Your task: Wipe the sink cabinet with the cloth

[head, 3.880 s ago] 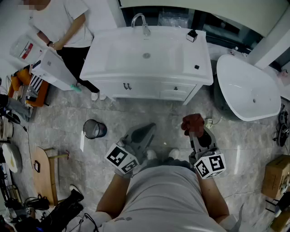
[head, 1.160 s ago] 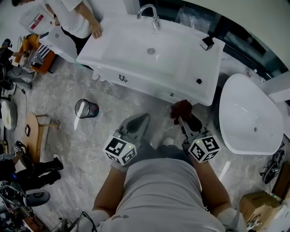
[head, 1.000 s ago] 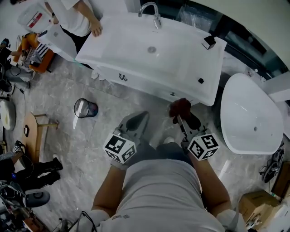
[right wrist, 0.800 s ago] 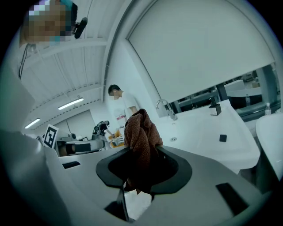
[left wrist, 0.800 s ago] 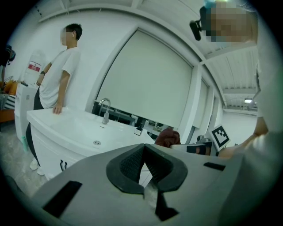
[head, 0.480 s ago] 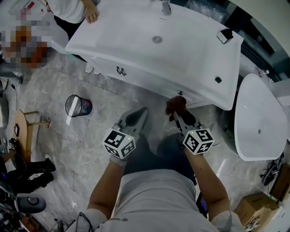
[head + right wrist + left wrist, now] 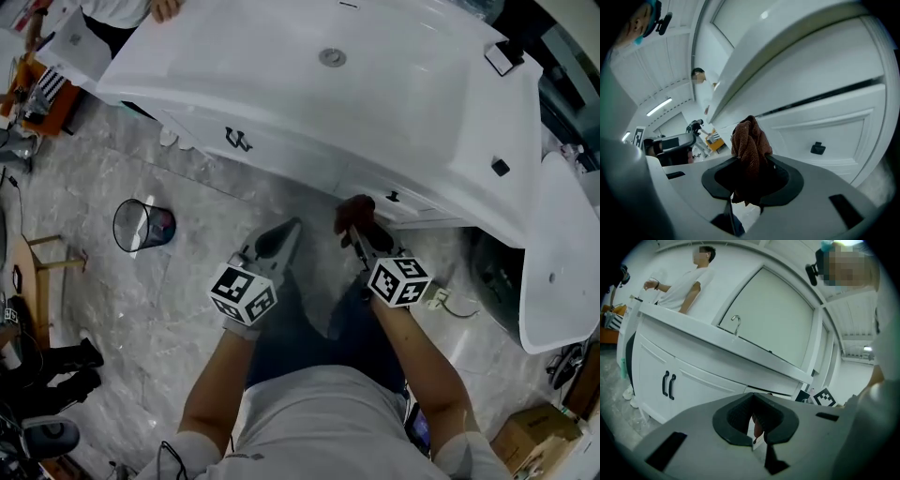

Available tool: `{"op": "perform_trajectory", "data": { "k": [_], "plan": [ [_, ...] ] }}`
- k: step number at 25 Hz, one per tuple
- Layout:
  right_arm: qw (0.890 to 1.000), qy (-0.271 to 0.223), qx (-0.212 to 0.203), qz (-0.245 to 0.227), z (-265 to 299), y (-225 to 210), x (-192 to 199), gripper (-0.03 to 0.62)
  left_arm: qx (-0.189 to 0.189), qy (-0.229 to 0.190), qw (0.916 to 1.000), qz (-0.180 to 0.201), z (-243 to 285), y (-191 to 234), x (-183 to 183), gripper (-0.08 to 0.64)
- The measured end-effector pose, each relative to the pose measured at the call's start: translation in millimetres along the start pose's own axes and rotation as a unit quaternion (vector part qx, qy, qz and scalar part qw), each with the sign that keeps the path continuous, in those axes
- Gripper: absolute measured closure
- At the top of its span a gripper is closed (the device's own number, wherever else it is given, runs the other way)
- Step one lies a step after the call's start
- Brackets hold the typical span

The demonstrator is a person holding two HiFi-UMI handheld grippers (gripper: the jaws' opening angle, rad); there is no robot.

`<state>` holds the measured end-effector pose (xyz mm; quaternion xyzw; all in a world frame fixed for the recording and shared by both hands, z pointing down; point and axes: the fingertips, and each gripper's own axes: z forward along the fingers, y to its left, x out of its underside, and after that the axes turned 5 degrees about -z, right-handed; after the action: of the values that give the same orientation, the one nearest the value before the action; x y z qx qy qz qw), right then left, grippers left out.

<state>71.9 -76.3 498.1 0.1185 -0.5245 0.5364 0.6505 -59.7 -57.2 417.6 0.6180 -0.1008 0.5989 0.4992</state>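
Note:
The white sink cabinet fills the top of the head view, with two black door handles and a drawer knob. My right gripper is shut on a bunched rust-brown cloth, which is held just below the drawer front near the knob. In the right gripper view the cloth sticks up from the jaws, close to the drawer and its knob; whether it touches I cannot tell. My left gripper is shut and holds nothing, a little left of the right one, pointing at the cabinet.
A small wire bin stands on the marble floor to the left. A white bathtub sits at the right. A person stands at the cabinet's left end. A faucet rises from the counter. A cardboard box lies at the lower right.
Both grippers have come nearer the cabinet front. The cloth in the right gripper now sits close under the drawer. The person at the left has almost left the head view.

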Motion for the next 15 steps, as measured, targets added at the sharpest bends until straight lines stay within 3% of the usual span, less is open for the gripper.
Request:
{"op": "perform_trajectory", "data": {
  "k": [15],
  "plan": [
    [0.998, -0.026, 0.005, 0.063, 112, -84, 114, 0.471, 0.013, -0.029, 0.9992, 0.023, 60, 91, 114, 0.548]
  ]
}}
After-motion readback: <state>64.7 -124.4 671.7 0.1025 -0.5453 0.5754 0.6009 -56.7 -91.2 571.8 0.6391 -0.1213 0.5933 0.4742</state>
